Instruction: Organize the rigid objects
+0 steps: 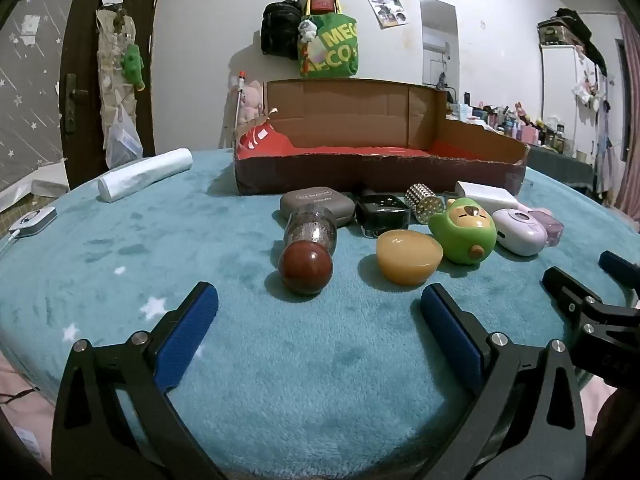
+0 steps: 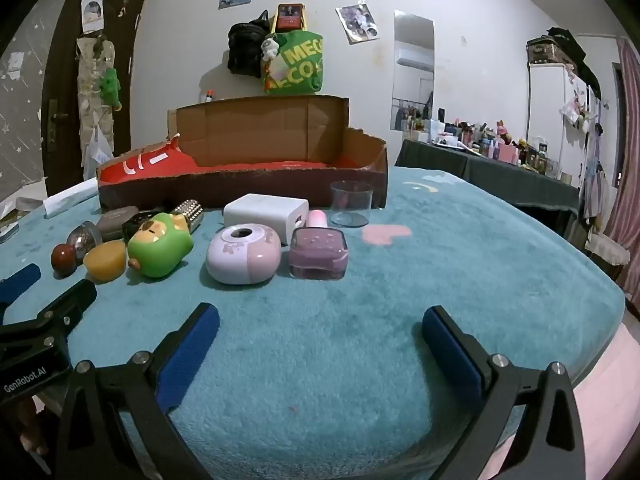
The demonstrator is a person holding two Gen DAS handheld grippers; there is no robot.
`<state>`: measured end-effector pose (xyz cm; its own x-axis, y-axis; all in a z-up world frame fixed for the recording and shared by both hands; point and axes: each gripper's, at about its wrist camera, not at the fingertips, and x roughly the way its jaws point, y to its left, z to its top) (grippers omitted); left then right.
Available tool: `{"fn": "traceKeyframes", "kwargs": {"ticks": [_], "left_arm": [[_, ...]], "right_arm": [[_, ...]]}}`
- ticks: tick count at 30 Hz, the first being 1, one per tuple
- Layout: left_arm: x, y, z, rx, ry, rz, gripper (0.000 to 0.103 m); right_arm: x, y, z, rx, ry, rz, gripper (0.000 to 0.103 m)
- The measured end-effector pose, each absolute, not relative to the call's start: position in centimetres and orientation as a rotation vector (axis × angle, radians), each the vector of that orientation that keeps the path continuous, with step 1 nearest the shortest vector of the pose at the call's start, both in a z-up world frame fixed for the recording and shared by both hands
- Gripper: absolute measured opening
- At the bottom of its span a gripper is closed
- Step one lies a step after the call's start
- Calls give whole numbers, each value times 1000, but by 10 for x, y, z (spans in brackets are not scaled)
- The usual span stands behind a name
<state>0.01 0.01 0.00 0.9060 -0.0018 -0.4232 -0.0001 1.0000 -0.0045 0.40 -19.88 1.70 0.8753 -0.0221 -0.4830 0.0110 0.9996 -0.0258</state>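
Left tongs (image 1: 319,312) sit low in the left wrist view, blue pads spread wide apart, nothing between them, tilted down at the teal plush blanket (image 1: 120,248). Right tongs (image 2: 320,332) do the same in the right wrist view: wide apart, empty, angled down over bare blanket. Each pair pokes into the other's picture, the right one at the lower right edge of the left view, the left one at the lower left of the right view, where its housing reads "GenRobot.AI".

The rigid objects line up across the middle of both views, in front of the cardboard box (image 1: 380,176) with the red lining. From left: a red-brown ball (image 1: 306,266) touching a glittery bottle (image 1: 312,230), a grey case (image 1: 316,204) with mirrored lettering I cannot make out, a black case (image 1: 382,212), an amber bowl (image 1: 408,256), a studded metal cylinder (image 1: 424,202), a green bear toy (image 1: 464,234), a lilac round gadget (image 2: 242,254), a white charger block (image 2: 268,214), a purple square jar (image 2: 318,254), a clear cup (image 2: 351,202).

On the wall, upper centre, a green bag (image 1: 332,48) shows "MEG" and "ECO".
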Motion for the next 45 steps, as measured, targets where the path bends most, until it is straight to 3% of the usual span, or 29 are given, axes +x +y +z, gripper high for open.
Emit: {"fn": "traceKeyframes", "kwargs": {"ticks": [45], "left_arm": [[0,0,0,-10,443,-2,103]], "right_arm": [[5,-199,18,-33,505,-19,103]]}}
